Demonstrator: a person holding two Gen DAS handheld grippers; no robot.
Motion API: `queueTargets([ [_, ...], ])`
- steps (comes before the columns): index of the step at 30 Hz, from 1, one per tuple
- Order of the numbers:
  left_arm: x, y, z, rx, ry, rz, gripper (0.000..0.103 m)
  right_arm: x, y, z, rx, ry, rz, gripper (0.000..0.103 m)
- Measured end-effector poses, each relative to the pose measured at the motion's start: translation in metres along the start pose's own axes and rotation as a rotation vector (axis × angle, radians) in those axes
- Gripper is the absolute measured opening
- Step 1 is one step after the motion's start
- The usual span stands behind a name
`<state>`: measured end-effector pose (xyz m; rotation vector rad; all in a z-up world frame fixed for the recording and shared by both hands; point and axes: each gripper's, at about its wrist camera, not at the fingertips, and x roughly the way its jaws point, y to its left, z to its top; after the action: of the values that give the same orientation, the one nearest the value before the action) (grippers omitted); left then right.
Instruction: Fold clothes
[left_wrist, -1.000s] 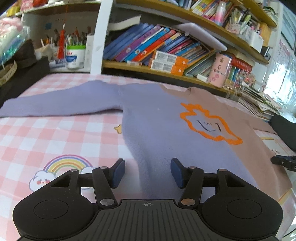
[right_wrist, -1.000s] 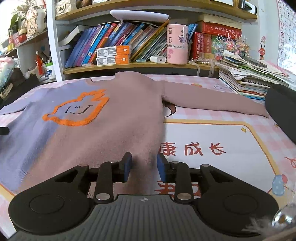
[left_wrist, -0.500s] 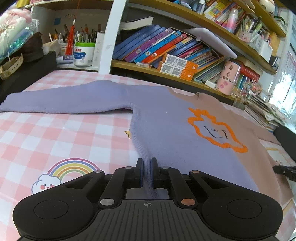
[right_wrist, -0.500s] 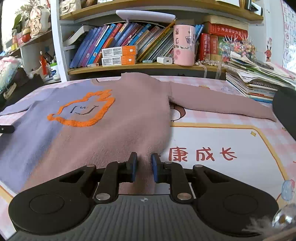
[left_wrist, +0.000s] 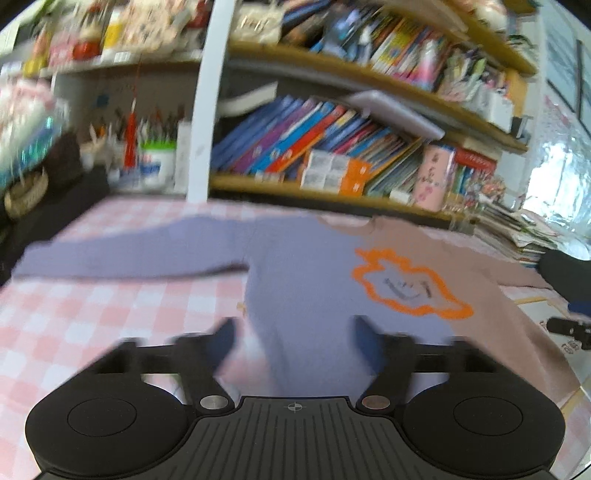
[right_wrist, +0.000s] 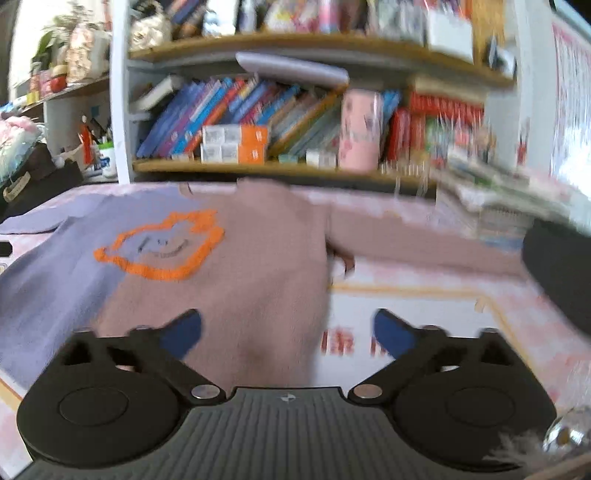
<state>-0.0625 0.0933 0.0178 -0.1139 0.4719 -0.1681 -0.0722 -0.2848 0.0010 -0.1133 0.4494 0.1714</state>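
Observation:
A sweater, lilac on one half and dusty pink on the other, with an orange outline patch, lies spread flat on the table; its lilac half (left_wrist: 303, 280) fills the left wrist view and its pink half (right_wrist: 266, 266) fills the right wrist view. My left gripper (left_wrist: 293, 341) is open above the lilac hem, with cloth between its spread fingers but not pinched. My right gripper (right_wrist: 288, 332) is open wide above the pink hem, holding nothing. Both sleeves stretch out sideways. Both views are motion-blurred.
A pink checked tablecloth (left_wrist: 92, 314) covers the table. A bookshelf (left_wrist: 332, 147) with books and a pink cup (right_wrist: 360, 129) stands right behind the sweater. A stack of papers (right_wrist: 498, 199) and a dark object (right_wrist: 561, 266) sit at the right.
Half a second ago both grippers were shut or nearly shut at the sweater's hem. Now both have opened wide and let go, and the cameras have lifted, blurring the views.

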Motion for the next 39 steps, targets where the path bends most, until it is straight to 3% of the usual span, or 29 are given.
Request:
queueTargets([
  [3,-0.004,-0.003,0.003,0.022,-0.028,0.018,0.099,0.0,0.015,0.012,-0.074,-0.042,0.025,0.103],
  [8,-0.011,-0.008,0.007,0.056,-0.072,0.048,0.102,0.013,0.041,0.03,-0.131,-0.067,0.138,0.103],
  [14,-0.006,0.022,0.005,-0.03,-0.023,0.103,0.102,0.032,0.066,0.038,-0.182,-0.067,0.224,0.103],
  [20,-0.003,0.065,0.009,-0.113,-0.008,0.202,0.102,0.058,0.072,0.044,-0.22,-0.061,0.272,0.103],
  [27,-0.002,0.111,0.03,-0.12,-0.033,0.393,0.102,0.091,0.058,0.044,-0.193,0.002,0.343,0.103],
  [31,0.012,0.143,0.044,-0.222,-0.008,0.412,0.102,0.1,0.051,0.042,-0.188,0.006,0.338,0.103],
  [39,0.046,0.194,0.059,-0.335,0.009,0.575,0.097,0.1,0.046,0.039,-0.166,-0.013,0.361,0.103],
])
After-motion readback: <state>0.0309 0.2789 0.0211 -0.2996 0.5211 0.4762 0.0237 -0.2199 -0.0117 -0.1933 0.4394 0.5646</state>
